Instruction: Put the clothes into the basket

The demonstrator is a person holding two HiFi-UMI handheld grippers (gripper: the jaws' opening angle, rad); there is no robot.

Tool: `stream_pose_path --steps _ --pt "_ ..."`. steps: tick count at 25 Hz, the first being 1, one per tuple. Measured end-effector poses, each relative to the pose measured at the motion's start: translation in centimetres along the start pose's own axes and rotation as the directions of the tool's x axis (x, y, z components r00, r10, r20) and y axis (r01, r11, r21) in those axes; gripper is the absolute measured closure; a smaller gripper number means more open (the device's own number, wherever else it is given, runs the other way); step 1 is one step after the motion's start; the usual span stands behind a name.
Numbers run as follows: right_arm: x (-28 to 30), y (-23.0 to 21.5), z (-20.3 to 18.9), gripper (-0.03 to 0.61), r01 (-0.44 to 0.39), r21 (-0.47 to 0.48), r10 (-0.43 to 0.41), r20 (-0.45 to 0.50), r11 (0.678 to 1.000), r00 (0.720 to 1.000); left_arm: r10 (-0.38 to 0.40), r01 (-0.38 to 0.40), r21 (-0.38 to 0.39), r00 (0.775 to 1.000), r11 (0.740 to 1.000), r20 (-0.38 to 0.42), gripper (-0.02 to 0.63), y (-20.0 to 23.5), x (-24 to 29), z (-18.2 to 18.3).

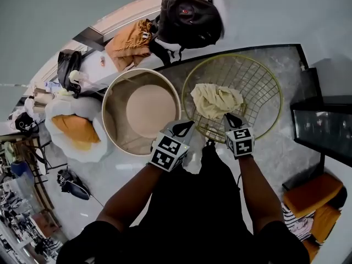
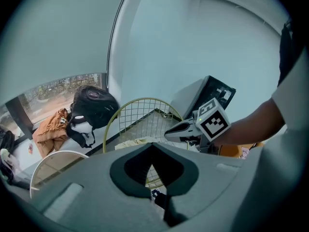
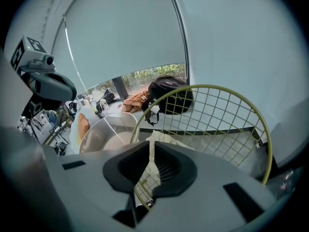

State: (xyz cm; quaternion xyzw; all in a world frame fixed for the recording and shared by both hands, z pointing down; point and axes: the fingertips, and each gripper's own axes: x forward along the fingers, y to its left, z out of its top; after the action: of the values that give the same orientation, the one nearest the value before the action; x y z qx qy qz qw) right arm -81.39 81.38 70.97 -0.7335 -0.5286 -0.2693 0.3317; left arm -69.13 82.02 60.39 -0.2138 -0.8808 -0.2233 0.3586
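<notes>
A gold wire basket (image 1: 276, 87) stands on the marble floor with a cream cloth (image 1: 216, 100) lying inside it. My right gripper (image 1: 230, 117) hangs at the basket's near rim, just by the cloth's edge; its jaws stand a narrow slit apart, and the cloth (image 3: 164, 138) shows through the slit without being pinched. My left gripper (image 1: 184, 126) is beside it over the rim, jaws together and empty. From the left gripper view the basket (image 2: 140, 100) and the right gripper (image 2: 177, 131) lie ahead.
A round beige tub (image 1: 113, 92) stands left of the basket. Behind are a black backpack (image 1: 190, 18) and an orange garment (image 1: 129, 43). A white bag with something orange inside (image 1: 74, 130) lies left. A dark cabinet (image 1: 322, 128) is at the right.
</notes>
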Motion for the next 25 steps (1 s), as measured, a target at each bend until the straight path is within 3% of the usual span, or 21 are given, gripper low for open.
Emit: stream_pose_path --steps 8,19,25 --pt "6.8 -3.8 -3.7 0.457 0.012 -0.055 -0.019 -0.128 0.998 0.992 0.004 -0.007 -0.053 0.998 0.999 -0.06 0.614 0.4 5.2 -1.9" --pt "14.4 -6.8 -9.1 0.344 -0.022 -0.194 -0.047 -0.342 0.981 0.939 0.027 -0.041 -0.123 0.993 0.992 -0.114 0.614 1.7 8.0 -4.0" --pt "17.4 -7.8 -10.8 0.328 -0.039 -0.231 -0.058 -0.397 0.972 0.916 0.021 -0.041 -0.146 0.991 0.988 -0.134 0.614 2.6 9.3 -4.9"
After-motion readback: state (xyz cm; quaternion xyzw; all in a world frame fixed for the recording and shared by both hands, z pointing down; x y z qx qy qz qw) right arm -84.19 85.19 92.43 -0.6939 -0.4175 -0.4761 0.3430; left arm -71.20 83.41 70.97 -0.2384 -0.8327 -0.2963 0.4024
